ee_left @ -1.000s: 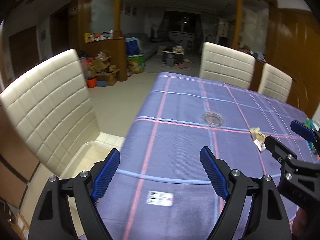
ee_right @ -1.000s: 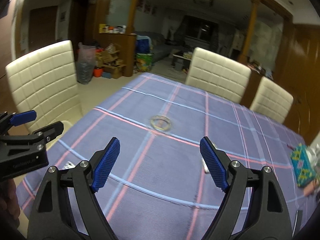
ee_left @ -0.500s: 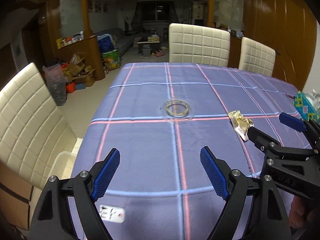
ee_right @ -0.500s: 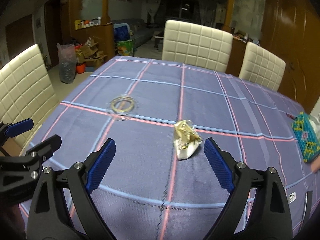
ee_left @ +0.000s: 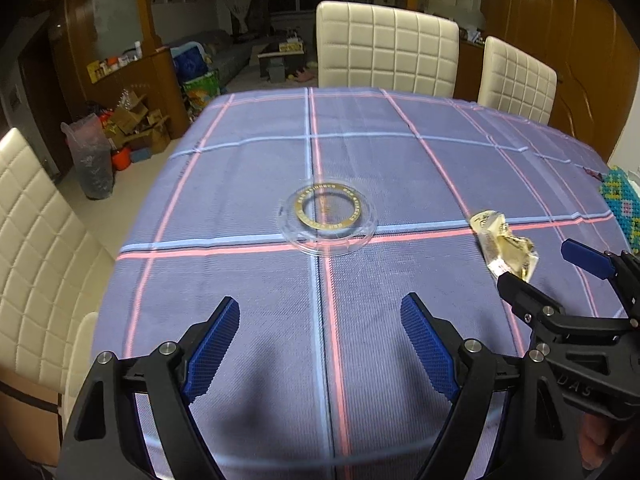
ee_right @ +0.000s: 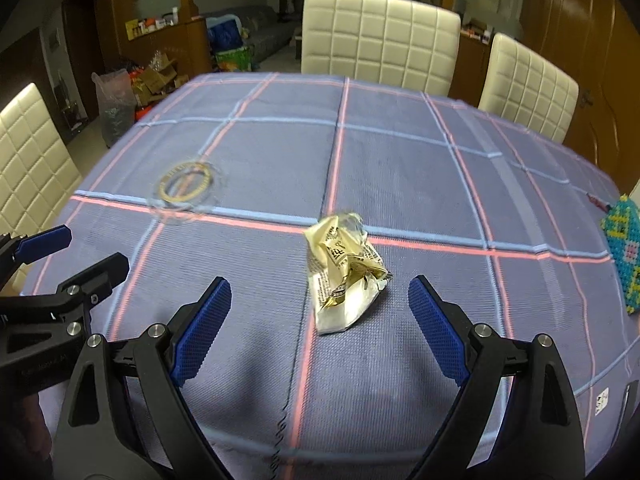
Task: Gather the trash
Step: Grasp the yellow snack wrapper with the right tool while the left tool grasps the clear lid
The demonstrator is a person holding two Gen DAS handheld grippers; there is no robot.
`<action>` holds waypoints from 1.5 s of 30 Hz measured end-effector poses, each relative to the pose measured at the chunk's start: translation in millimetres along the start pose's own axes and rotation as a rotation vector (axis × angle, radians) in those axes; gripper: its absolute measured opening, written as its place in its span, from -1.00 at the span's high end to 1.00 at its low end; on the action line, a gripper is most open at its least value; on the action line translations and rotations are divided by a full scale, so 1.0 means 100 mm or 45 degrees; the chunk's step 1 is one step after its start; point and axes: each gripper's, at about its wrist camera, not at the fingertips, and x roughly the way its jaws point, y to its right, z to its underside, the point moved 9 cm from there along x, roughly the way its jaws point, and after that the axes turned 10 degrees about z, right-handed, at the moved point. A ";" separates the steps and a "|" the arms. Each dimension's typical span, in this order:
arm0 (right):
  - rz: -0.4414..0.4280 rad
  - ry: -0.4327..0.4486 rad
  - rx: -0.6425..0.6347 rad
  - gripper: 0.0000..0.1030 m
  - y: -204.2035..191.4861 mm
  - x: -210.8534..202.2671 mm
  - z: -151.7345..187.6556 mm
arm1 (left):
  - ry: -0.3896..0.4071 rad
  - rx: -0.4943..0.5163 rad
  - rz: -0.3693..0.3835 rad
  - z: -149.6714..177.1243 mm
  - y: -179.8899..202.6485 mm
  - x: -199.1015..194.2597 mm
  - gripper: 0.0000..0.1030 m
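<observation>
Left wrist view: a table under a purple checked cloth (ee_left: 248,184) with pink and pale blue lines fills the frame. Cream quilted chairs (ee_left: 386,50) stand at the far edge and another at the near left. Beyond lies a dim room with wood panelling, cardboard boxes and a grey plastic bag on the floor. A clear round lid with a gold ring (ee_left: 327,219) lies at mid-table. The left gripper (ee_left: 320,336) is spread wide with nothing between its blue pads. The crumpled wrapper (ee_left: 505,242), cream and gold with printed text, lies on the cloth to the right, its near end hidden behind the right gripper (ee_left: 548,270). A beaded item at the right edge is cut off.

Right wrist view: same cloth (ee_right: 400,168) and chairs (ee_right: 378,36). The wrapper (ee_right: 345,274) lies crushed on a pink line, just ahead of and between the right gripper's (ee_right: 320,312) widely parted, empty fingers. The lid (ee_right: 186,186) is blurred. The left gripper (ee_right: 76,252) enters at left, partly cut off. The multicoloured beaded mat (ee_right: 624,256) is cut off; the wrapper's print is unreadable.
</observation>
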 end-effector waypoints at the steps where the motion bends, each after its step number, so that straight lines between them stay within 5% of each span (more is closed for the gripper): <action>1: 0.001 -0.010 0.000 -0.73 0.00 0.03 0.00 | -0.012 -0.003 0.002 -0.01 -0.01 0.06 -0.57; 7: 0.011 -0.078 -0.010 -0.59 0.01 0.32 -0.01 | -0.059 -0.004 0.009 -0.07 -0.07 0.29 -0.57; 17: -0.010 -0.122 0.001 0.21 -0.03 0.59 -0.17 | -0.100 0.006 0.026 -0.23 -0.12 0.58 -0.57; 45: -0.037 -0.109 0.017 0.24 -0.12 0.88 -0.62 | -0.110 0.090 0.052 -0.68 -0.04 1.03 -0.67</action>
